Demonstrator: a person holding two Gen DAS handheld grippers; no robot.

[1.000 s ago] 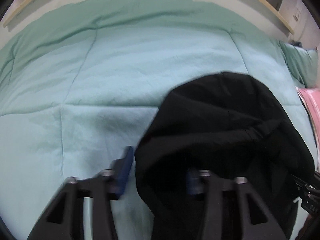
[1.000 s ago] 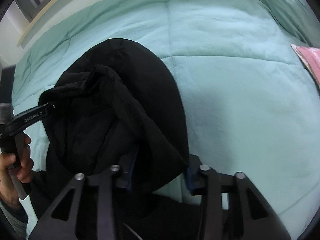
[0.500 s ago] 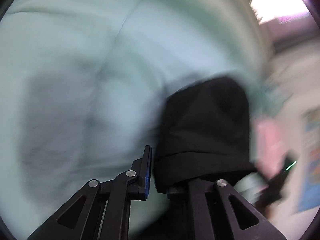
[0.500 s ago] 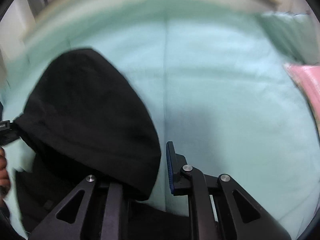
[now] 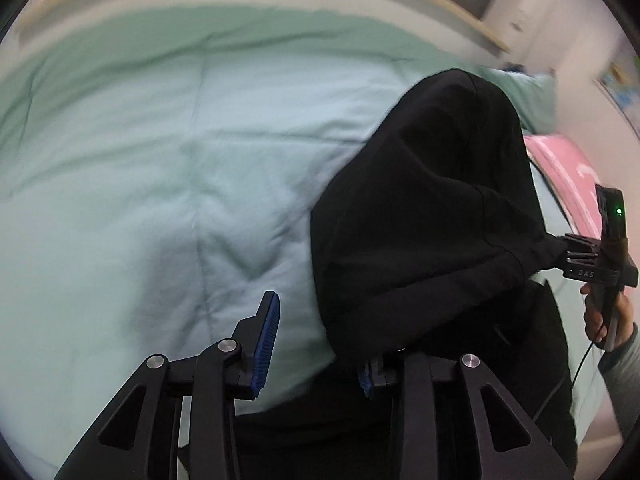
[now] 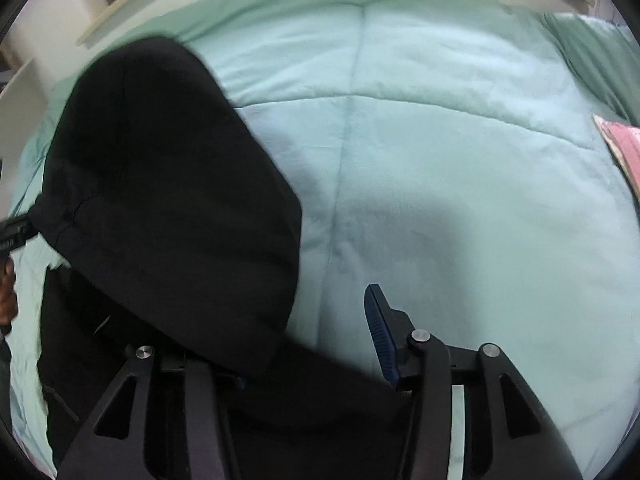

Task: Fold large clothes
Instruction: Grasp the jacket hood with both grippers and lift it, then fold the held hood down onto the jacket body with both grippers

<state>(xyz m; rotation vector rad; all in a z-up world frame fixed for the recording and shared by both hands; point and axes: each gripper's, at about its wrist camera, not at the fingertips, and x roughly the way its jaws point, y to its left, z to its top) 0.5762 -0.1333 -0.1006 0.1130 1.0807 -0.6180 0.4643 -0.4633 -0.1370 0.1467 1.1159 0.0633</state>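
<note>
- Both claws had just been opening: a second earlier each had cloth between its pads, and now the left claw [image 5: 316, 340] stood with its jaws apart, its outer blue pad [image 5: 264, 344] bare over the bed and nothing pinched between the pads.
- Its inner finger was buried under the black garment [image 5: 432, 208], which hung over it rather than being clamped.
- The right claw [image 6: 304, 340] was the same in mirror: jaws apart, outer pad clear, inner finger hidden beneath the cloth.
- Seen from the left wrist, the fabric drew to a tight point at the right claw, so a hem was probably snagged on that finger. If the hand [image 5: 600, 320] pulled away, I judged it would drag the fold open.
- The garment lay bunched in a dome between the two claws, its lower part spread on the mint-green quilt [image 5: 160, 160] near the front edge of the bed.
- With neither claw gripping, the raised hump could slump sideways and leave a crooked, lumpy fold.
- The quilt looked soft and puffy, so a claw pressed down to re-grip the edge might pinch bedding along with the cloth.
- Black on black hid the layers, so a re-grasp could easily take one layer too few or too many.
- A pink item [image 5: 560, 168] lay just beyond the garment; a wide swing of the right hand might catch it.
</note>
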